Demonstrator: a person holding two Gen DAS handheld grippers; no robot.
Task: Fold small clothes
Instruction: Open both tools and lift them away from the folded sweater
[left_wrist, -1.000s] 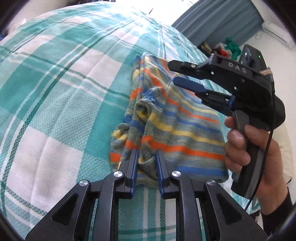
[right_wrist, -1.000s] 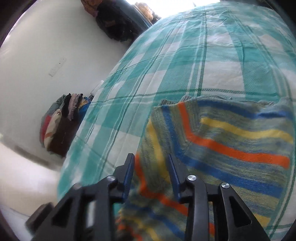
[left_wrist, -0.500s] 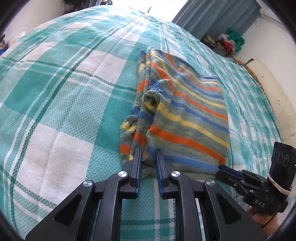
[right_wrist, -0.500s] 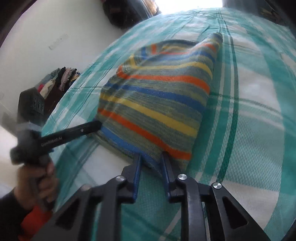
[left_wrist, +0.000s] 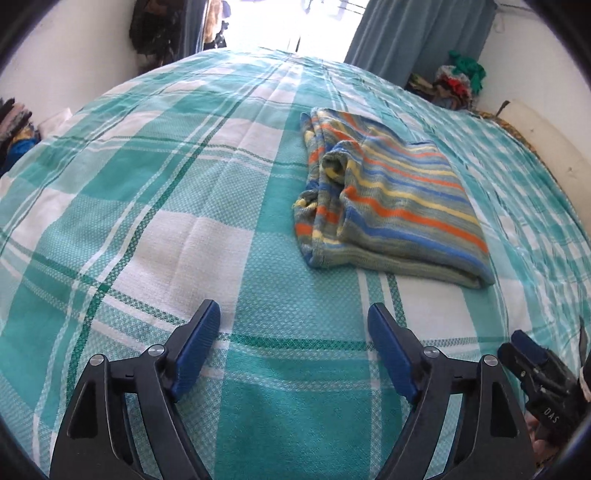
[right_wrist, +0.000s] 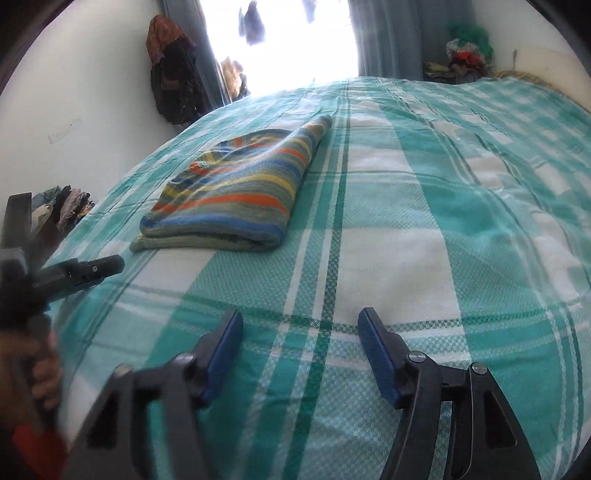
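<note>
**Folded striped garment on the bed, both grippers empty**

The striped garment (left_wrist: 388, 199) lies folded on the green-and-white checked bedspread (left_wrist: 184, 206), right of centre in the left wrist view and upper left of centre in the right wrist view (right_wrist: 236, 195). The left gripper (left_wrist: 293, 332) sits at the bottom of its frame, fingers spread wide, holding nothing, well short of the garment. The right gripper (right_wrist: 301, 343) likewise has its fingers spread over bare bedspread. A curtain (left_wrist: 413, 37) hangs at upper right.
</note>
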